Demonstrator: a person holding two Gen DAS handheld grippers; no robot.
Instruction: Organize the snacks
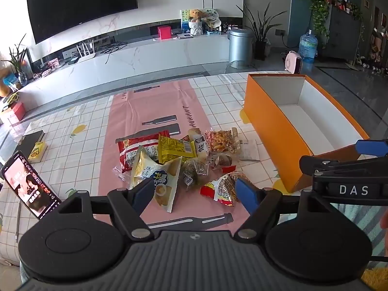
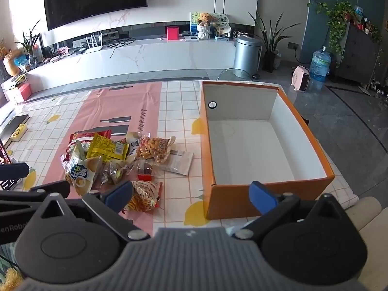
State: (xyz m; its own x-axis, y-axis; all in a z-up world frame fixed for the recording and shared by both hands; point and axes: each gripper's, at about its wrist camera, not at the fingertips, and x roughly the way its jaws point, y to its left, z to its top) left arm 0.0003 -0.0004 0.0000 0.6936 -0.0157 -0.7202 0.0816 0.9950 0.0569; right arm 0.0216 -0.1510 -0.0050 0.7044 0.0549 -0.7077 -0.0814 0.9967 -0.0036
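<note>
A pile of snack packets lies on the pink mat (image 1: 150, 111): a red noodle bag (image 1: 131, 150), a yellow packet (image 1: 177, 148), a white chip bag (image 1: 160, 179), a clear peanut bag (image 1: 222, 140) and a red-and-yellow crisp-stick packet (image 1: 224, 190). My left gripper (image 1: 196, 194) hovers open just short of the pile, with nothing between its blue pads. To the right stands an orange box (image 2: 232, 201), white inside and empty. My right gripper (image 2: 191, 196) is wide open over the box's near left corner, with the crisp-stick packet (image 2: 143, 196) beside its left pad.
A phone (image 1: 29, 184) leans upright at the table's left, with a small yellow box (image 1: 37, 151) and a dark book (image 1: 31, 140) behind it. A white paper sachet (image 2: 179, 161) lies between pile and box. The checked tablecloth (image 1: 80, 150) ends at the far edge.
</note>
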